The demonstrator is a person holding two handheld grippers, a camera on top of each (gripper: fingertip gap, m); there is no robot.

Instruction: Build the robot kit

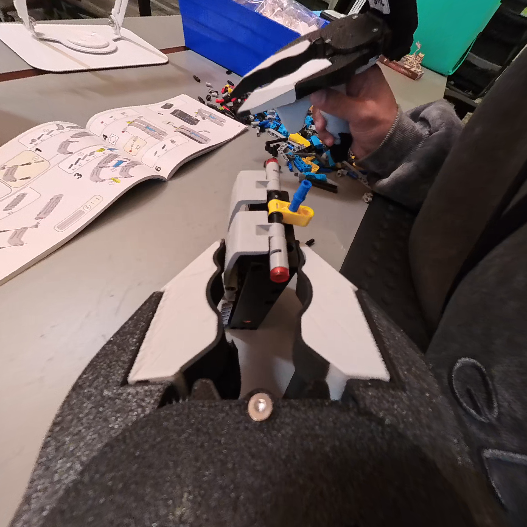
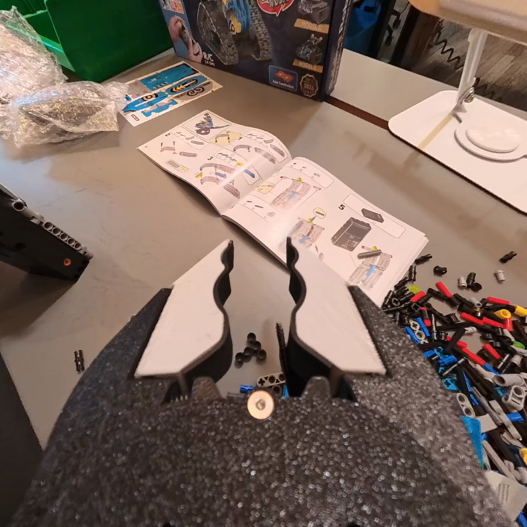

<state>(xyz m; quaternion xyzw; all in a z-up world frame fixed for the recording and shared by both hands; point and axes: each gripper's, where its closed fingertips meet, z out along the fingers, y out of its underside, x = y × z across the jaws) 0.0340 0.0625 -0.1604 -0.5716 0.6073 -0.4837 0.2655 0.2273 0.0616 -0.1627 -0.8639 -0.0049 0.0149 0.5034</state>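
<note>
The left wrist view looks forward along its fingers, low and close over the grey table [image 1: 119, 273], facing the brick pile [image 1: 308, 148]. The right wrist view looks down from higher at the same table. Both views share the open instruction booklet [image 2: 282, 196] and the pile.

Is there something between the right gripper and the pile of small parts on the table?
Nothing visible. The right gripper is open and empty above the table, and the pile lies directly to its right. Only a few loose black pieces lie on the table below its fingers.
</note>
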